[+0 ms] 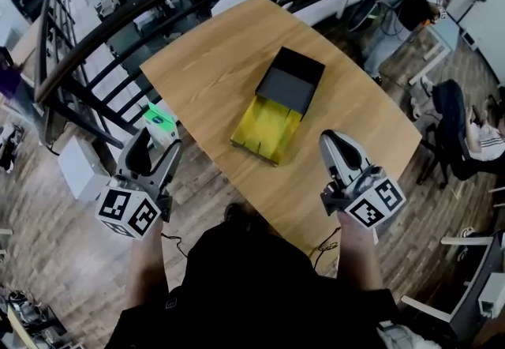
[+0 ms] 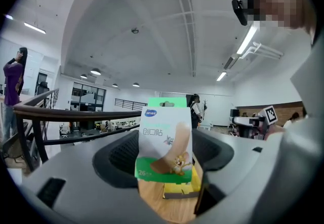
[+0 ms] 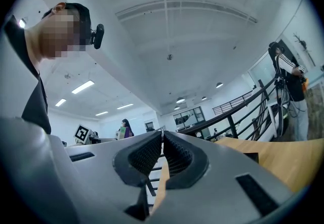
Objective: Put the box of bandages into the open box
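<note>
1. Table (image 1: 213, 63) of pale wood fills the middle of the head view, with a dark curved railing (image 1: 118, 16) beyond its far edge and plank floor (image 1: 47, 260) around it.
2. On the table we see the open box (image 1: 268, 128): a yellow tray lying flat, with a black part overlapping its far end.
3. We hold the left tool (image 1: 160, 142) off the table's near left edge, above the floor. Its jaws are clenched on the bandage box (image 2: 164, 139), which stands upright between them.
4. In the left gripper view the bandage box is white with a green top tab and a green bottom band. A cartoon figure on a tan plaster shape fills its face. Below it we glimpse the yellow tray on the table.
5. The bandage box is well apart from the open box and touches neither it nor the table.
6. We hold the right tool (image 1: 335, 142) over the table's near right part. In the right gripper view its jaws are pressed together with nothing between them.
7. A person (image 1: 473, 134) sits on a chair off the table's right side.
</note>
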`<control>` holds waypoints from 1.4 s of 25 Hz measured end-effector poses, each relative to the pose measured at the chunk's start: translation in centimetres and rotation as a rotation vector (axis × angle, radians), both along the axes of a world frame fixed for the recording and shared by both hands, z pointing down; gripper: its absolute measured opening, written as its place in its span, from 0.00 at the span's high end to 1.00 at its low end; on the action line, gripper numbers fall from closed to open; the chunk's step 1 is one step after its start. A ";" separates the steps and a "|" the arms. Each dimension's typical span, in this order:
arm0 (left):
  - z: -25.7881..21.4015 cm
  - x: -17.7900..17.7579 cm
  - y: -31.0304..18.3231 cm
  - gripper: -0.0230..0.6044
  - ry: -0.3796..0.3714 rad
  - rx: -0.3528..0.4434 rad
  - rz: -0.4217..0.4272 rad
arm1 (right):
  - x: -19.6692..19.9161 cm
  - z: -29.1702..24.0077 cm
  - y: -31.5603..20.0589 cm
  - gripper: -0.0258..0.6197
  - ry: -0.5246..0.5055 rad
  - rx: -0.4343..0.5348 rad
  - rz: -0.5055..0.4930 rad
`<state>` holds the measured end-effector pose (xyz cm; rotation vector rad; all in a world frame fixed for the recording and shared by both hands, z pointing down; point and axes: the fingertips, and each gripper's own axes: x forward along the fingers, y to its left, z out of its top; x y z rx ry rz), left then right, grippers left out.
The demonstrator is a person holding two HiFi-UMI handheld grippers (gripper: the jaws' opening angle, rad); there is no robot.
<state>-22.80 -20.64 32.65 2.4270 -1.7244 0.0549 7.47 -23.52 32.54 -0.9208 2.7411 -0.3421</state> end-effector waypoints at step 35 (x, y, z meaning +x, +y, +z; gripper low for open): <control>9.2 9.4 -13.2 0.44 -0.033 -0.172 0.350 | 0.8 6.6 -5.3 0.90 0.069 -0.174 0.179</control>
